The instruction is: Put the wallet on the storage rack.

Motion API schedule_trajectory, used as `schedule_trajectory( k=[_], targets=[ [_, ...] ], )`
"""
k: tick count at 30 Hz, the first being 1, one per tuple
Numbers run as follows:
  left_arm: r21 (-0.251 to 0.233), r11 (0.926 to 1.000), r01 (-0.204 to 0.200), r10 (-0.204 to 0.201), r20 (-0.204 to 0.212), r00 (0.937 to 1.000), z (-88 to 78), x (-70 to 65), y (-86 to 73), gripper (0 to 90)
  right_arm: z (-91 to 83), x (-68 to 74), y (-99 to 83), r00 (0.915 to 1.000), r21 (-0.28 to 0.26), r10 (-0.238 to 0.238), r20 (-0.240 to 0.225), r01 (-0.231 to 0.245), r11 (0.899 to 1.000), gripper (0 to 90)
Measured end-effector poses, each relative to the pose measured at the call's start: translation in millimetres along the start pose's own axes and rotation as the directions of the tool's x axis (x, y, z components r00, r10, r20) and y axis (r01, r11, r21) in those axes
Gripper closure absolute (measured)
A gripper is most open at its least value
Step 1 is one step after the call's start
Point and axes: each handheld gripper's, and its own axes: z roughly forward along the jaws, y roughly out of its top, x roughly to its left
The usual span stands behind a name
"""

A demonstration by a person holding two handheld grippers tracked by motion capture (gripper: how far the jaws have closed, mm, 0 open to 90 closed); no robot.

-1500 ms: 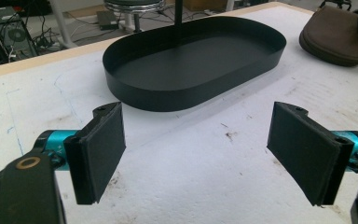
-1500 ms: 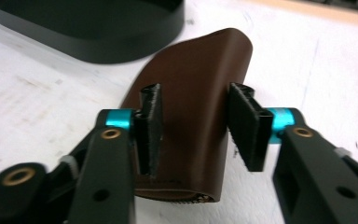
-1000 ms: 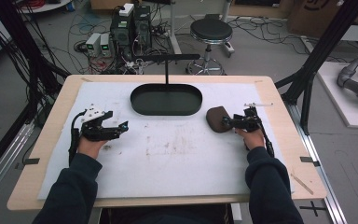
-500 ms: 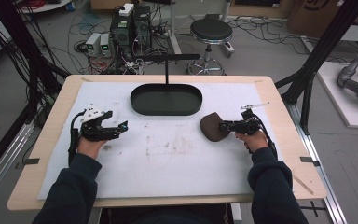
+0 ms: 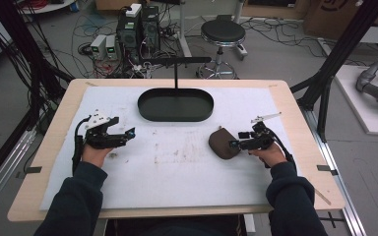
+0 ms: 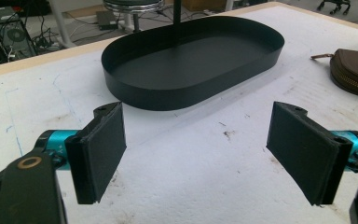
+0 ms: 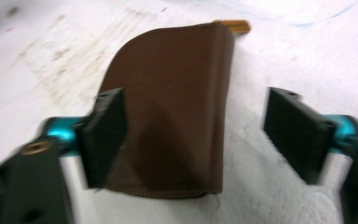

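A brown leather zip pouch rests on the white mat, right of centre. My right gripper is at its right side, pointing left. In the right gripper view the pouch lies between the jaws of my right gripper. These have just been opening and now stand wide, the right pad clear of the leather. My left gripper rests at the mat's left, open. In the left gripper view my left gripper has nothing between its pads, and the pouch lies at the far right.
A black oval tray sits empty at the back centre of the mat, with a black T-shaped stand rising behind it. The left gripper view has the tray just ahead. Beyond the wooden table edge are a stool, computers and cables.
The right hand has carried the pouch toward the near side and slightly left. Its jaws were closed on the pouch half a second ago and now stand apart. The left hand has not moved.
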Motion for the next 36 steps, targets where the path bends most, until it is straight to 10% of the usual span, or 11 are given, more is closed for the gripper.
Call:
schedule_trajectory(
  k=[9, 19, 23, 30, 36],
  targets=[
    [0.002, 1.0, -0.005, 0.005, 0.003, 1.0, 0.9, -1.0, -0.1, 19.3, 11.7, 2.5, -2.8, 0.9999, 0.04, 0.013, -0.009, -0.013, 0.999, 19.1],
    [0.011, 0.9999, -0.011, 0.011, 0.012, 0.9999, 3.7, -2.9, -0.5, 19.6, 12.4, 2.8, -2.1, 0.9929, 0.078, 0.029, -0.115, -0.02, 0.997, 39.7],
    [0.009, 0.9999, -0.006, 0.005, 0.01, 0.9999, 3.8, -2.6, -0.7, 19.8, 10.0, 13.4, 3.6, 0.9948, 0.081, -0.066, -0.077, 0.072, 0.994, 45.8],
    [0.006, 1.0, -0.004, 0.004, 0.007, 1.0, 2.2, -0.9, -0.5, 19.8, 1.8, 42.8, 18.1, 0.9642, 0.077, -0.263, 0.033, 0.26, 0.963, 58.9],
    [0.002, 1.0, 0.001, -0.001, 0.005, 1.0, 1.4, -0.8, -0.4, 19.8, -10.4, 57.8, 27.2, 0.9133, 0.03, -0.37, 0.169, 0.371, 0.928, 68.9]
  ],
)
